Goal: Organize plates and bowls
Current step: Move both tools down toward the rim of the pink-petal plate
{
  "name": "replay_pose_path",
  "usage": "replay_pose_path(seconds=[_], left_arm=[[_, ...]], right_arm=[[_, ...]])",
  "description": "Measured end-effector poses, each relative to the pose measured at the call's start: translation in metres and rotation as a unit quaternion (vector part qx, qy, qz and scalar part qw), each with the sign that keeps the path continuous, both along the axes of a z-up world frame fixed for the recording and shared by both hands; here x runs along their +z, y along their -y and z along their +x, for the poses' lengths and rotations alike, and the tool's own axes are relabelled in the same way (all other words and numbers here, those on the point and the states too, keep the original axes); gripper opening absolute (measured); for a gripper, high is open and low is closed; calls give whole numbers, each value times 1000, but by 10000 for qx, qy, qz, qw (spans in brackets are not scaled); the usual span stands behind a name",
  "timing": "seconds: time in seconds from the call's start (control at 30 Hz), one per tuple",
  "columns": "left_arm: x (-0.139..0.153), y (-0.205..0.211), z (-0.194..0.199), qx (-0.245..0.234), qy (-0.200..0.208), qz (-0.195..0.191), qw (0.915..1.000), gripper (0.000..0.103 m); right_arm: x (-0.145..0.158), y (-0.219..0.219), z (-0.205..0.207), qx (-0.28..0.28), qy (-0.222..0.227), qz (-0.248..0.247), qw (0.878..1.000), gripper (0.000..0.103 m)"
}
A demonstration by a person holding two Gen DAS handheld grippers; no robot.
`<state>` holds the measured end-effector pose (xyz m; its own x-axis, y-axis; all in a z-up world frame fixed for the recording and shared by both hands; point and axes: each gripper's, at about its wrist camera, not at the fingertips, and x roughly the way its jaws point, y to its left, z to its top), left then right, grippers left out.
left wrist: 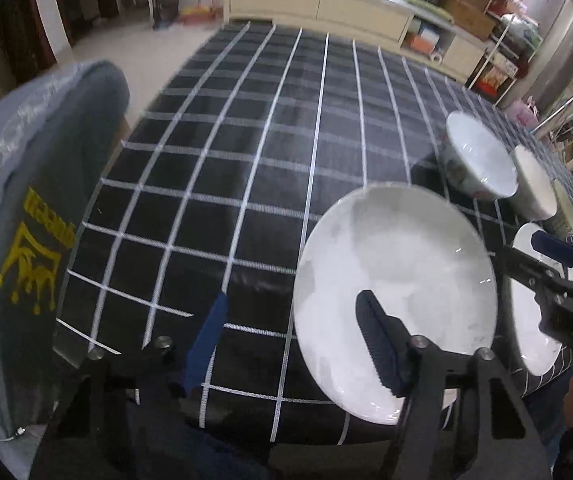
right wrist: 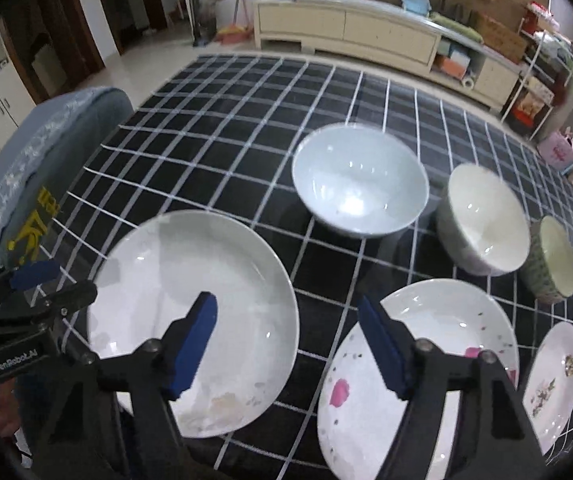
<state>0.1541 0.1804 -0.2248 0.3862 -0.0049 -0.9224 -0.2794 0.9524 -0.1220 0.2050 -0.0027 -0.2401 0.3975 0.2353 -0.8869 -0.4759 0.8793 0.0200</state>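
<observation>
My left tool [left wrist: 292,344] hangs over the near edge of the tabletop [left wrist: 246,160], its blue-padded jaws partly spread with nothing gripped; one finger is over the black cloth, the other over the near rim of the large plain white ceramic plate [left wrist: 398,272]. Whether that pad touches the plate I cannot tell. My right tool [right wrist: 288,344] is likewise partly spread and empty, one blue pad over the plain white plate [right wrist: 190,280], the other over the near-left rim of the white plate with pink floral marks [right wrist: 446,344]; the checked cloth shows between the jaws. In the right wrist view my left tool [right wrist: 38,284] enters at the left edge, beside the plain plate. In the left wrist view my right tool [left wrist: 566,264] enters from the right.

Outward from the tools, the black tablecloth with a white grid [right wrist: 246,120] covers the tabletop. The plain plate lies nearest left, the pink-marked plate just to its right, and a smaller white plate with speckled decoration [right wrist: 554,380] at the far right edge. Behind them stand three bowls in a row: a wide pale white bowl [right wrist: 360,180], a cream bowl with grey outside [right wrist: 482,220], and a small green-patterned bowl [right wrist: 554,260], close together.

A grey padded chair back with a yellow emblem [left wrist: 38,216] stands at the table's left side. A long cream cabinet [right wrist: 346,28] lines the far wall.
</observation>
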Motion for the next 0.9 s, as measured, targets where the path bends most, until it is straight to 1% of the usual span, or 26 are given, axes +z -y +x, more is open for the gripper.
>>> replay_pose_path(seconds=[0.03,0.1,0.17,0.23,0.27,0.3,0.33,0.37,0.4,0.5,0.53,0.57,0.6,0.73,0.9], left_arm=[[-4,0,1,6,-70,-53,10000,60],[-13,-1,1,5,-158,-132,9998,54],[-17,-1,2,-16,-165,-256,9995,50],[-21,1,3,-41,-192,-290,9994,43],[-23,1,3,-47,-214,-266,9994,35],[-27,2,4,-52,-272,-247,9993,30],[-31,2,7,-45,-302,-262,9992,29],[-34,2,6,-52,-287,-390,9988,27],[-34,1,7,-64,-289,-478,9984,23],[-34,6,9,-134,-275,-473,9984,16],[-33,8,9,-170,-275,-466,9984,15],[-33,9,10,-176,-280,-420,9986,15],[-33,9,10,-172,-288,-416,9986,15],[-34,6,13,-133,-298,-511,9982,14],[-34,6,17,-186,-291,-453,9984,14]], right_arm=[[-5,0,2,-18,-83,2,10000,70],[-14,0,5,-20,-226,11,9997,64],[-20,0,6,18,-322,50,9995,54],[-24,1,6,46,-383,51,9992,51],[-27,1,6,52,-393,15,9992,51],[-29,1,7,51,-401,-13,9992,51],[-31,1,8,54,-423,-15,9991,48],[-32,1,8,62,-457,2,9989,44],[-34,1,8,65,-484,-6,9988,42],[-40,0,7,62,-618,-37,9981,36],[-42,1,7,39,-677,-65,9977,31],[-43,1,7,53,-749,33,9972,26],[-43,1,6,39,-763,65,9971,24],[-40,2,3,-83,-695,24,9975,22],[-39,4,-1,-167,-705,-89,9973,22]])
